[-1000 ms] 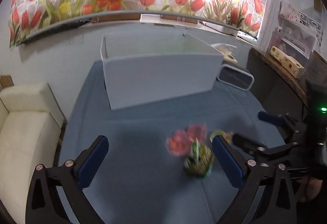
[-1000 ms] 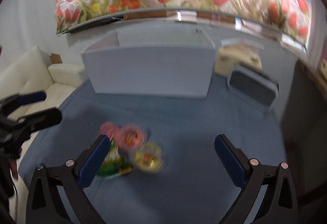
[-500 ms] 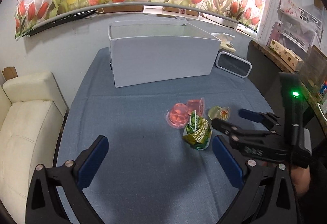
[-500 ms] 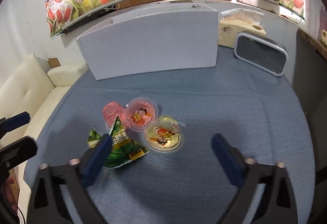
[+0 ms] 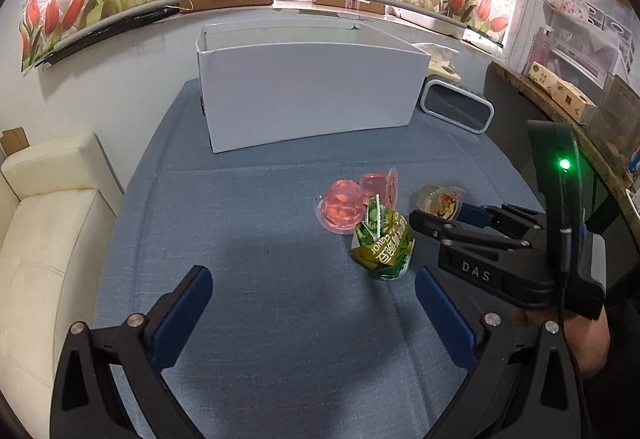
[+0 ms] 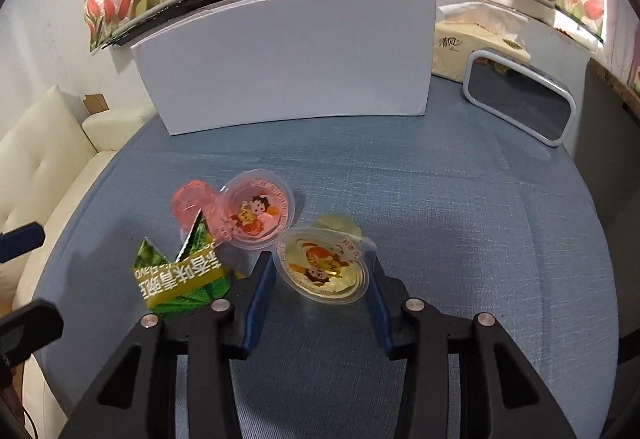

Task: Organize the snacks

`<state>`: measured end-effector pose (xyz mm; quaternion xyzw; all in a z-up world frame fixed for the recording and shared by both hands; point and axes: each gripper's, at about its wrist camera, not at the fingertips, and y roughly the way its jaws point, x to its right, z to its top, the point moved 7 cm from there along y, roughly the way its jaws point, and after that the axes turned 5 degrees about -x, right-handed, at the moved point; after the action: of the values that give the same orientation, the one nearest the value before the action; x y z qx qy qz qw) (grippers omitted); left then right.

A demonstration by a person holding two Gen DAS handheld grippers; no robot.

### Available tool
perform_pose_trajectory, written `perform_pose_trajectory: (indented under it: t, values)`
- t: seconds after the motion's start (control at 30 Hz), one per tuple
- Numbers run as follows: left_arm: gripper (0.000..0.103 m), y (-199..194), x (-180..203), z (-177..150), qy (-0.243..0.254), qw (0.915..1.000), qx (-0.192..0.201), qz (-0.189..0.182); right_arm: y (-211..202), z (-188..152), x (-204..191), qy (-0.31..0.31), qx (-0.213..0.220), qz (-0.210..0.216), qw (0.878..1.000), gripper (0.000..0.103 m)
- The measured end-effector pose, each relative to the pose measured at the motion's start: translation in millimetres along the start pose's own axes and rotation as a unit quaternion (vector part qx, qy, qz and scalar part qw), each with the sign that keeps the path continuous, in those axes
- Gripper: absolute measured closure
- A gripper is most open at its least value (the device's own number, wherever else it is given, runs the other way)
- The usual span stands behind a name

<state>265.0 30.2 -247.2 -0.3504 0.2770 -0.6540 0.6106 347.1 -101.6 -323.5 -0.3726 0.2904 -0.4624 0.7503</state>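
A yellow jelly cup [image 6: 325, 267] lies on the blue cloth between the fingers of my right gripper [image 6: 323, 279], whose pads touch its rim on both sides. It also shows in the left wrist view [image 5: 439, 201]. Two pink jelly cups [image 6: 256, 215] [image 5: 344, 207] and a green snack packet [image 6: 180, 275] [image 5: 383, 245] lie just left of it. My left gripper [image 5: 312, 309] is open and empty, hovering nearer the table's front, left of the snacks. A white box [image 5: 308, 95] stands open at the back.
A grey-framed black device [image 6: 520, 103] and a tissue pack [image 6: 472, 43] lie at the back right beside the box. A cream sofa [image 5: 44, 239] sits left of the table. A shelf with boxes [image 5: 568, 95] is at the right.
My right gripper has moved down and forward to the yellow jelly cup and narrowed its fingers around it. My left gripper has risen slightly and stayed open.
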Motion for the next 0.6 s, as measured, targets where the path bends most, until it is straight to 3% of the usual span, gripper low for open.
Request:
perform_pose_trajectory:
  t: [0.5,0.6]
  values:
    - [0.0,27,27,27,0.01,0.9999,0.002,0.004,-82,-18,22,0.024,0.053,0.005,0.998,0.056]
    - [0.0,40,30,37,0.015,0.9996,0.0,0.022,-98,-25,27,0.035,0.062,0.011,0.997,0.056]
